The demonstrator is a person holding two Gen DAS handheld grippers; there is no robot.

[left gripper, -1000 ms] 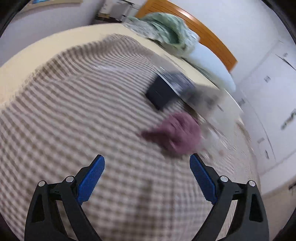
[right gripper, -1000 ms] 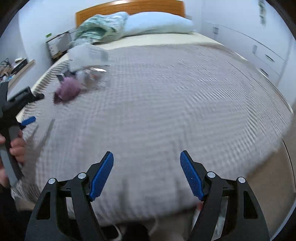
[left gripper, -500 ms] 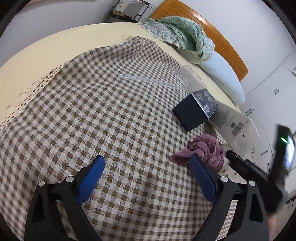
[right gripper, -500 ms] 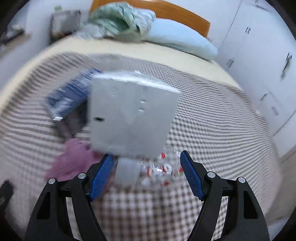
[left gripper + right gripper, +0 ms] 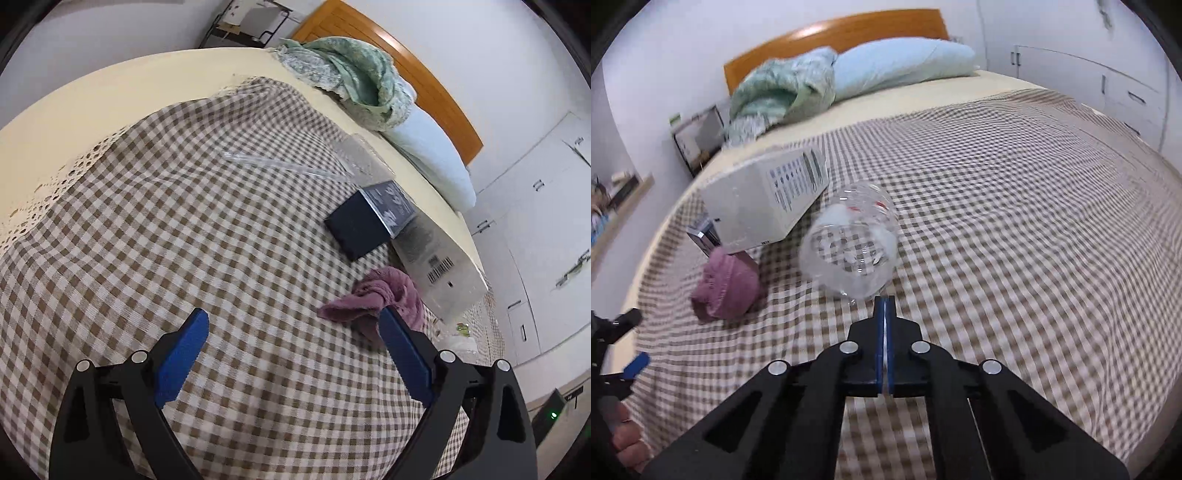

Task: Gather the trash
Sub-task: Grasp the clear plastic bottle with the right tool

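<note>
Brown-checked bedspread (image 5: 1015, 229) fills the bed. On its left side lies a white carton (image 5: 764, 199), a crushed clear bottle (image 5: 851, 247) just right of it. Right gripper (image 5: 885, 306), pads pressed together, pinches the bottle's near edge. Left gripper (image 5: 293, 343) hangs wide open, empty, near the purple cloth (image 5: 380, 299).

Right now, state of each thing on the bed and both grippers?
Left gripper: open, empty, above the cloth.
Right gripper: shut on a clear bag.
Clear bag: pinched at its edge, crumpled, white scraps inside.
White box: lying on its side.
Black box: closed, lying on the cloth.
Purple rag: crumpled.
Checked cloth: spread out.
</note>
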